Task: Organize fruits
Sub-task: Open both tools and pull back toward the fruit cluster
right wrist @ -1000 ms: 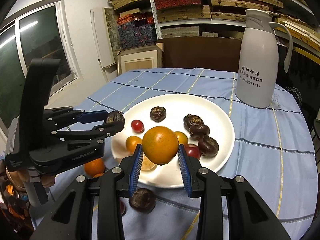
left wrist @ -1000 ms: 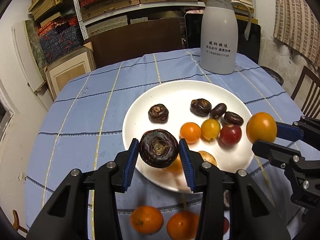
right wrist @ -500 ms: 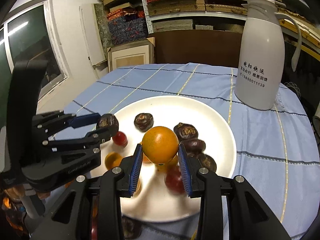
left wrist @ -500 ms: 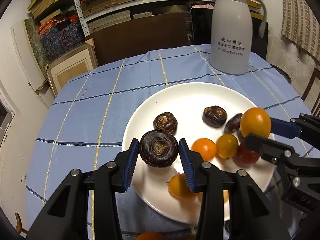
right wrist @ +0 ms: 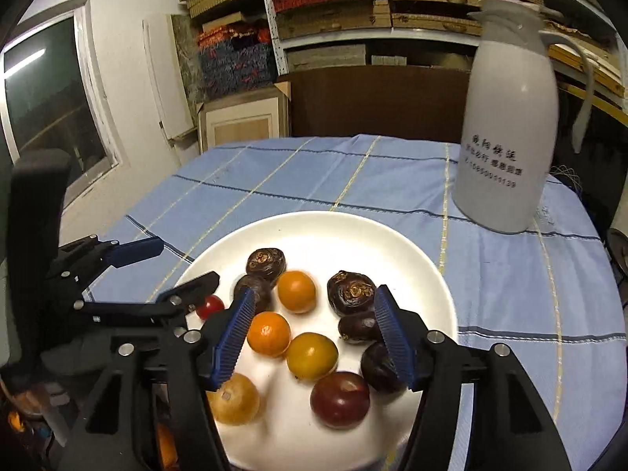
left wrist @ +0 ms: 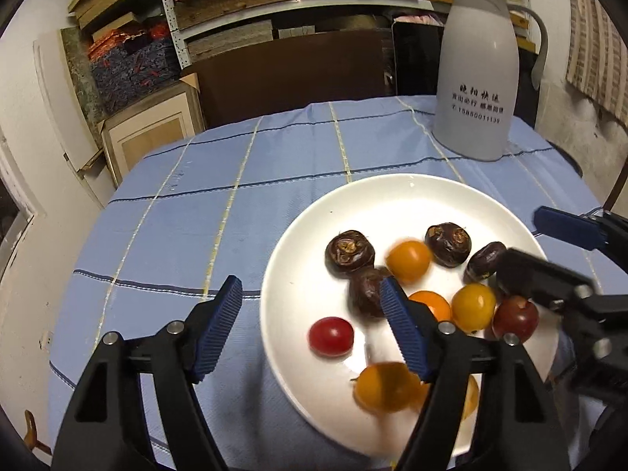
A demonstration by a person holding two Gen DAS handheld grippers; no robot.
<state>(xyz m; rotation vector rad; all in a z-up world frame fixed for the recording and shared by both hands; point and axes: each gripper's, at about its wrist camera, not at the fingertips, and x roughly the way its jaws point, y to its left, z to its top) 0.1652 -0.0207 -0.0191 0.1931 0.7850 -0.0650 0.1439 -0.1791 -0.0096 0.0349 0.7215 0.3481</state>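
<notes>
- We take the white plate [right wrist: 439, 274] as our landmark; it lies on the blue checked tablecloth [left wrist: 235, 196], and the white thermos jug [right wrist: 506, 137] stands well behind it.
- Our left gripper [left wrist: 310, 325] hangs over the left rim of the plate. Its fingers stand wide apart and hold nothing.
- Our right gripper [right wrist: 314, 337] hangs over the near middle of the plate. Its fingers are also spread, with nothing between the pads.
- The fruits lie on the plate: dark water chestnuts [right wrist: 266, 262], an orange [right wrist: 296, 291], a yellow tomato [right wrist: 312, 355] and a dark red tomato [right wrist: 339, 399]. A small red cherry tomato [left wrist: 330, 335] lies toward the left side of the plate.
- At the near edge of the plate in the left wrist view one orange fruit [left wrist: 386, 390] is blurred; we judge that it may be rolling.
- Below the left gripper, off the plate toward us, something orange shows dimly; we cannot tell what it is.
- The fruits are nearly round, so no long axis decides the grasp. The chestnuts lie with the crown turned up.
- We judge that any coming pick lies toward us from the plate; which hand is nearer we cannot tell.
</notes>
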